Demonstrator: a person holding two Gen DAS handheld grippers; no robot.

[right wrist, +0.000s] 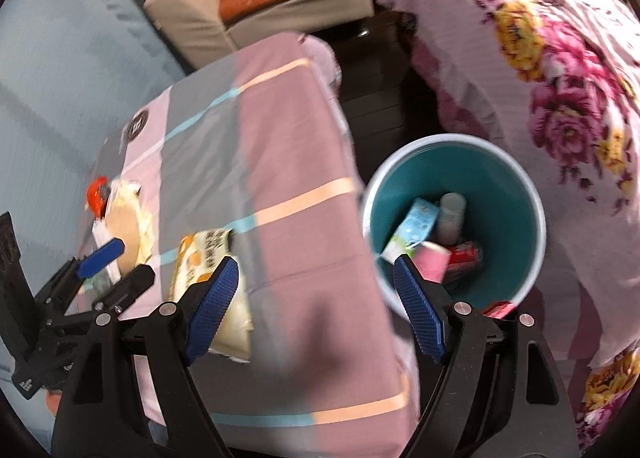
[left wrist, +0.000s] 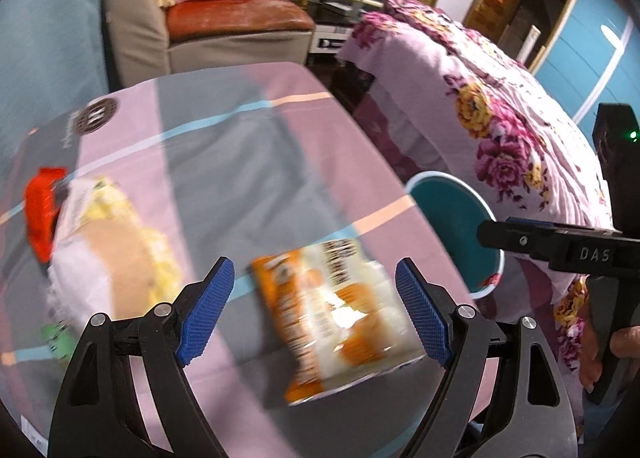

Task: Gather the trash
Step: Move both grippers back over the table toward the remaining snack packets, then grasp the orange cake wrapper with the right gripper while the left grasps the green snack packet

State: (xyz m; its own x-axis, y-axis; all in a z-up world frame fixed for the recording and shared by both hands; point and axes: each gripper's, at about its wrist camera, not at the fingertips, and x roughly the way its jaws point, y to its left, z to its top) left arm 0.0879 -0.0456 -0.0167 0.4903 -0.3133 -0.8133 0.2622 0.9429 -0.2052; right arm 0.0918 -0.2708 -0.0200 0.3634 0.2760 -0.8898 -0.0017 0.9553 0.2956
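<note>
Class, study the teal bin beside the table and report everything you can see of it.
The teal bin is a round, upright, open-topped container, plastic by its look, with a pale rim and a teal inside. It stands on the dark floor between the cloth-covered table and the floral bedspread. Inside lie a light blue carton, a whitish cylinder, a pink cup and a red can. Neither claw touches it.
</note>
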